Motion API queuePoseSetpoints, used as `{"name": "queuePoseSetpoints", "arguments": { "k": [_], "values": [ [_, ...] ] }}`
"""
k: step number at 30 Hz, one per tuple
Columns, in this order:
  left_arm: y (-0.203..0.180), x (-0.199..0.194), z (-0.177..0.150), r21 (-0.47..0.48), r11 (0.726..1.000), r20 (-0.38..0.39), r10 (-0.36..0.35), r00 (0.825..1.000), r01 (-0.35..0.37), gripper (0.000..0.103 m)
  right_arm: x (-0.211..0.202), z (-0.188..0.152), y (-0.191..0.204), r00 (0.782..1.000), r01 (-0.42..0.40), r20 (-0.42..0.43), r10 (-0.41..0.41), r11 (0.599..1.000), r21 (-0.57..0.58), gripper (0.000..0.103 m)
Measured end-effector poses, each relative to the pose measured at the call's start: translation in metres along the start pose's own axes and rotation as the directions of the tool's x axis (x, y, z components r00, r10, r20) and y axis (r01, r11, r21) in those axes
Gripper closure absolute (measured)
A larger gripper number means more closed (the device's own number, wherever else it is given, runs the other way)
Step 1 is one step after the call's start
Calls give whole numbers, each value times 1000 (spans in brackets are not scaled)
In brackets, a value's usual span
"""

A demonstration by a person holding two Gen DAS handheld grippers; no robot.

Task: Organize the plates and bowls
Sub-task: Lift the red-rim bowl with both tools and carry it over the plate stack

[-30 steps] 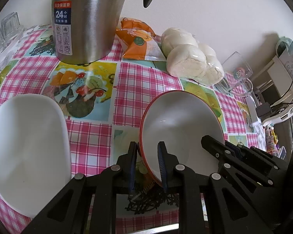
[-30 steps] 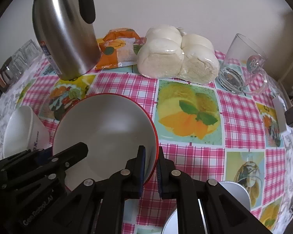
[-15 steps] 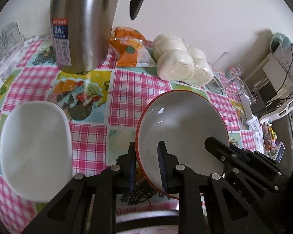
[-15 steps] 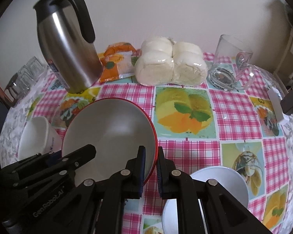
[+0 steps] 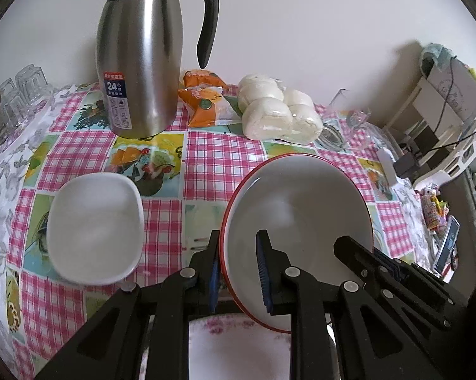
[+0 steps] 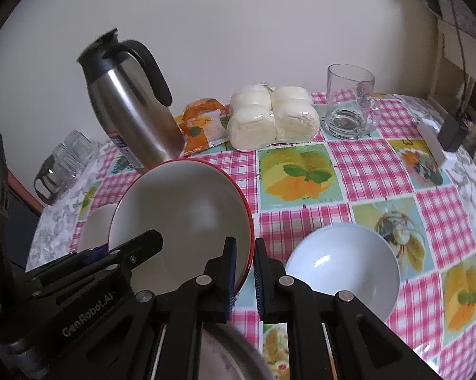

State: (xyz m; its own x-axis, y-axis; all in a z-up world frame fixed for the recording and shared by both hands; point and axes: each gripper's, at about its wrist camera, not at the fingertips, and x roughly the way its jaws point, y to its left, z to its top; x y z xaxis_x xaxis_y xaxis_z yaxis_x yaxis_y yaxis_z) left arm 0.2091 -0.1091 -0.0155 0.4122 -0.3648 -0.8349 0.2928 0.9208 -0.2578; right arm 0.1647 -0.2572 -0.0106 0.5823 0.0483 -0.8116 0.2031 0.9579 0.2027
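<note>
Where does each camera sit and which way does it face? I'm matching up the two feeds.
Left wrist: on the left gripper, looking down at the table; it clamps the red-rimmed bowl; the right gripper enters at right.
Right wrist: on the right gripper, looking down at the table, clamping the same bowl; the left gripper shows at left.
Shared: bowl, steel flask, buns.

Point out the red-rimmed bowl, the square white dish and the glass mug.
red-rimmed bowl (image 5: 298, 209), left wrist view, inner wall.
square white dish (image 5: 94, 226), left wrist view, centre of basin.
glass mug (image 6: 348, 101), right wrist view, side wall.
</note>
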Motion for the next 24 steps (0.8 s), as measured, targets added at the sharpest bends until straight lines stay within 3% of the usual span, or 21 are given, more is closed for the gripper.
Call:
{"name": "queuePoseSetpoints", "arguments": {
  "k": [18,24],
  "values": [
    [1,-40,-56,32,999,-10,21,1000,-20,81,-47,-65,0,996,-88,32,85,987,134,91],
    [5,-48,-69,24,999,-9,25,1000,-24,81,-56,-80,5,996,-89,35,85,989,122,90]
  ]
}}
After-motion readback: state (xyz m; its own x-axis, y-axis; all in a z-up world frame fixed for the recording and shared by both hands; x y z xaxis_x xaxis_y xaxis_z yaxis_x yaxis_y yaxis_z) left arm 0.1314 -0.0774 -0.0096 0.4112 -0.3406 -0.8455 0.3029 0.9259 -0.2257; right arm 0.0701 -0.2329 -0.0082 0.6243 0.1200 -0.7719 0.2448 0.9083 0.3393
